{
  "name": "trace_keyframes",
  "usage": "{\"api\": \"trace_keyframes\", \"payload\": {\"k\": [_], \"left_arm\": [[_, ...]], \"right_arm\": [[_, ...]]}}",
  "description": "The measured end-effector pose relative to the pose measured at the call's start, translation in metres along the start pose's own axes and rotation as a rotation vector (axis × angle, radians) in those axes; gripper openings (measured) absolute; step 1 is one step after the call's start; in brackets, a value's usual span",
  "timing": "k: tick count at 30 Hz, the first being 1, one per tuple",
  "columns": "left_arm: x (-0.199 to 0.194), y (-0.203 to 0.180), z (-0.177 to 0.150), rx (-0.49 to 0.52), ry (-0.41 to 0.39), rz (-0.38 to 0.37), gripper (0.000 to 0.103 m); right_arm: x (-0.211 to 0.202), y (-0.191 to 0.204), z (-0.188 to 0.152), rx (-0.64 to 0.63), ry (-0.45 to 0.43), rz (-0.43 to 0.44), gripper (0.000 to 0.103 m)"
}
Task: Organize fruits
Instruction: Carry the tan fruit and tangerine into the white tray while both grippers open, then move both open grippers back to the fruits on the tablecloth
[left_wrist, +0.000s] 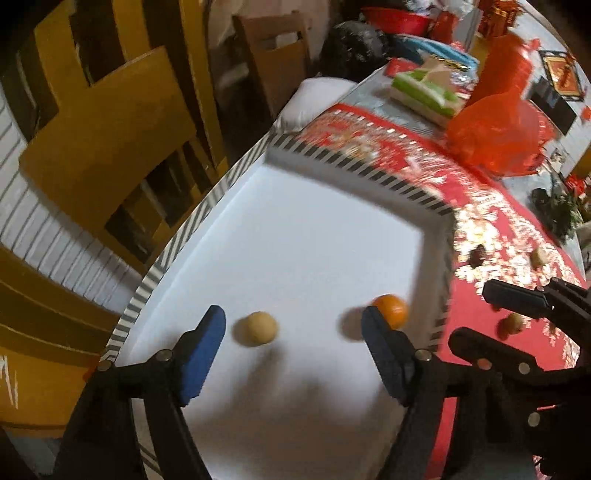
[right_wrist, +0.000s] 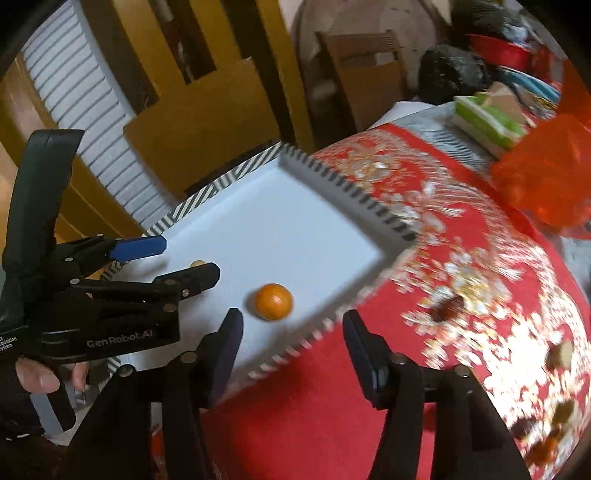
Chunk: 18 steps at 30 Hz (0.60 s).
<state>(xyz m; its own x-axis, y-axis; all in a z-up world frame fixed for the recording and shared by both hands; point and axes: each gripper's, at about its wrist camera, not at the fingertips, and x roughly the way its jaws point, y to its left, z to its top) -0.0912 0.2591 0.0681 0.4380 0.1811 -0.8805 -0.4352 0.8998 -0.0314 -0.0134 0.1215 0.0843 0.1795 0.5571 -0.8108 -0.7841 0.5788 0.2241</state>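
Observation:
A white tray with a striped rim (left_wrist: 207, 206) (right_wrist: 258, 166) lies on a red patterned cloth. On it sit a pale yellow round fruit (left_wrist: 255, 328) and a small orange (left_wrist: 391, 310) (right_wrist: 274, 301). My left gripper (left_wrist: 293, 328) is open and empty over the tray, the yellow fruit between its blue fingers, the orange just beyond the right one. It also shows in the right wrist view (right_wrist: 177, 262). My right gripper (right_wrist: 291, 336) is open and empty above the tray's near edge, close to the orange. It shows at the right of the left wrist view (left_wrist: 476, 314).
Several small loose fruits (left_wrist: 511, 324) (right_wrist: 448, 306) lie on the red cloth (right_wrist: 332, 406) right of the tray. A red plastic bag (left_wrist: 502, 129), a green-and-white box (left_wrist: 424, 92) and clutter stand at the far end. Wooden chairs (left_wrist: 110, 147) stand on the left.

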Motion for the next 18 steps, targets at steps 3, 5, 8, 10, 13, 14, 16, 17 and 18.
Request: {"api": "trace_keyframes", "payload": {"k": [3, 5, 8, 10, 13, 14, 16, 17, 18], "left_arm": [[-0.011, -0.022, 0.002, 0.029, -0.018, -0.027, 0.078], [-0.016, -0.035, 0.002, 0.05, -0.021, -0.043, 0.078], [-0.02, -0.06, 0.0, 0.084, -0.023, -0.067, 0.079], [-0.022, -0.077, -0.002, 0.107, -0.019, -0.081, 0.079], [-0.024, -0.099, -0.005, 0.139, -0.012, -0.094, 0.079], [-0.025, -0.108, -0.006, 0.152, -0.01, -0.1, 0.079], [-0.024, -0.121, -0.009, 0.168, -0.004, -0.11, 0.079], [-0.024, -0.127, -0.011, 0.174, -0.001, -0.114, 0.079], [-0.023, -0.134, -0.013, 0.179, 0.007, -0.121, 0.079]], "right_arm": [[-0.02, -0.016, -0.01, 0.032, -0.013, -0.022, 0.063], [-0.031, -0.026, -0.019, 0.052, -0.017, -0.041, 0.064], [-0.05, -0.046, -0.037, 0.097, -0.024, -0.071, 0.065], [-0.06, -0.057, -0.047, 0.123, -0.027, -0.086, 0.065], [-0.075, -0.076, -0.065, 0.161, -0.027, -0.113, 0.066], [-0.078, -0.082, -0.071, 0.174, -0.026, -0.121, 0.066], [-0.087, -0.093, -0.083, 0.2, -0.023, -0.134, 0.066], [-0.09, -0.099, -0.089, 0.212, -0.02, -0.14, 0.066], [-0.095, -0.105, -0.097, 0.225, -0.017, -0.147, 0.066]]}}
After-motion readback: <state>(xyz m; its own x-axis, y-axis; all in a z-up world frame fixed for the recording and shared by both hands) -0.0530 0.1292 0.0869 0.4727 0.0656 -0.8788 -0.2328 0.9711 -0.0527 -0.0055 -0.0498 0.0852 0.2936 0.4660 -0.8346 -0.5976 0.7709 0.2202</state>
